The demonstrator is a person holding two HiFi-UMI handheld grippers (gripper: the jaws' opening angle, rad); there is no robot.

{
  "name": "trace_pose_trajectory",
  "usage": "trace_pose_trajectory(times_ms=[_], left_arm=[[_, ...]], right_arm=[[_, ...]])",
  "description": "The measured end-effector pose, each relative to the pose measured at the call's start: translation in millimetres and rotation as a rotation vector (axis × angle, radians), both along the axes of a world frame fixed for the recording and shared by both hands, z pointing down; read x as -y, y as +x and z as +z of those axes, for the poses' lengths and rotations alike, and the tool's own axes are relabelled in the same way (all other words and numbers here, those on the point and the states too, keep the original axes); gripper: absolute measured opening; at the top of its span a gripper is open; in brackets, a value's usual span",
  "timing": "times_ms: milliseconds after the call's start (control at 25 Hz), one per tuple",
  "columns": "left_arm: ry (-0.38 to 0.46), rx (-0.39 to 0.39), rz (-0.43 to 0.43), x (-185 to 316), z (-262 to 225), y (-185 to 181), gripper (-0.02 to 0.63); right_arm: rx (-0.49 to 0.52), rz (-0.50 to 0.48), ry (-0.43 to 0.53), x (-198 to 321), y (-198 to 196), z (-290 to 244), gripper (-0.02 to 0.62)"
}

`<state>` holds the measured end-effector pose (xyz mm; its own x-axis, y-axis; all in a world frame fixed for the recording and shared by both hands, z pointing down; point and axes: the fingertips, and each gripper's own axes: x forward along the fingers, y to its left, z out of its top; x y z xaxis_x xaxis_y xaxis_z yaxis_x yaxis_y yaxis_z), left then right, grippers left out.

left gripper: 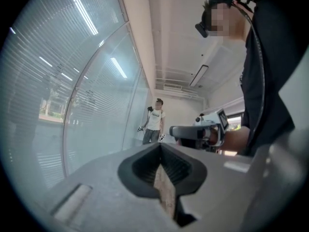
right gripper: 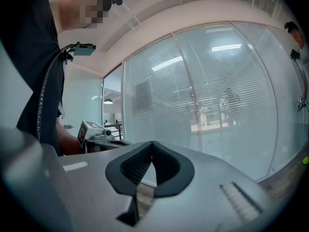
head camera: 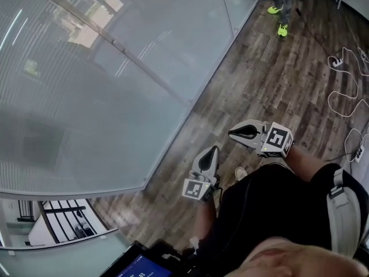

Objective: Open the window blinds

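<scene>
Two grippers in view, both empty
- left gripper (head camera: 212,153): jaws are sitting shut, tips pressed together, nothing between them
- right gripper (head camera: 235,133): same story, jaws are closing tip to tip on nothing
- both are hanging side by side just ahead of the person's torso, near each other but not touching, over the wood floor (head camera: 271,79)
- the left one is pointing along the glass wall (head camera: 190,33) toward the far end of the room; the right one is facing the glass more squarely

Blinds (head camera: 86,97) are hanging behind the glass panels, slats lying horizontal and turned shut and covering the panes. The wall is running along the floor's left edge in the head view. Neither gripper is touching the glass or the blinds. No cord or wand is showing clearly in any view, so I can't tell where the control is

Other stuff:
- second person (left gripper: 154,122) is standing at the far end of the floor beside the glass, bright green shoes (head camera: 278,16) showing in the head view
- white cables (head camera: 346,91) are lying looped along the floor's right edge
- a dark screen (head camera: 138,265) is poking in at the bottom of the head view
</scene>
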<state>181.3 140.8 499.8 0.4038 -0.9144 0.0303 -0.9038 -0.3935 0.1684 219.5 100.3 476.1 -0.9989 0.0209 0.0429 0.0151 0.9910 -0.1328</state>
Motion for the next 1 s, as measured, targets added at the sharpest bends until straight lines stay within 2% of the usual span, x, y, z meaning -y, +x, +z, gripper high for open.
trace_pose_trajectory(times_ms=[200,400,640,1000], left_arm=[[0.019,-0.007,0.030,12.1,7.9,-17.0,-0.002],[0.033,-0.018,0.058,20.3,6.4,-36.9,-0.002],[0.018,-0.030,0.092,16.5,20.0,-44.8,-0.002],[0.041,-0.034,0.093,17.4,16.0,-48.1,-0.002]], right_arm=[[-0.024,0.020,0.031,6.4,-13.7,1.4,0.006],[-0.038,0.068,0.021,16.2,-29.3,3.1,0.006],[-0.067,0.085,0.014,15.0,-45.3,9.4,0.006],[-0.074,0.090,0.030,20.7,-50.2,2.5,0.006]])
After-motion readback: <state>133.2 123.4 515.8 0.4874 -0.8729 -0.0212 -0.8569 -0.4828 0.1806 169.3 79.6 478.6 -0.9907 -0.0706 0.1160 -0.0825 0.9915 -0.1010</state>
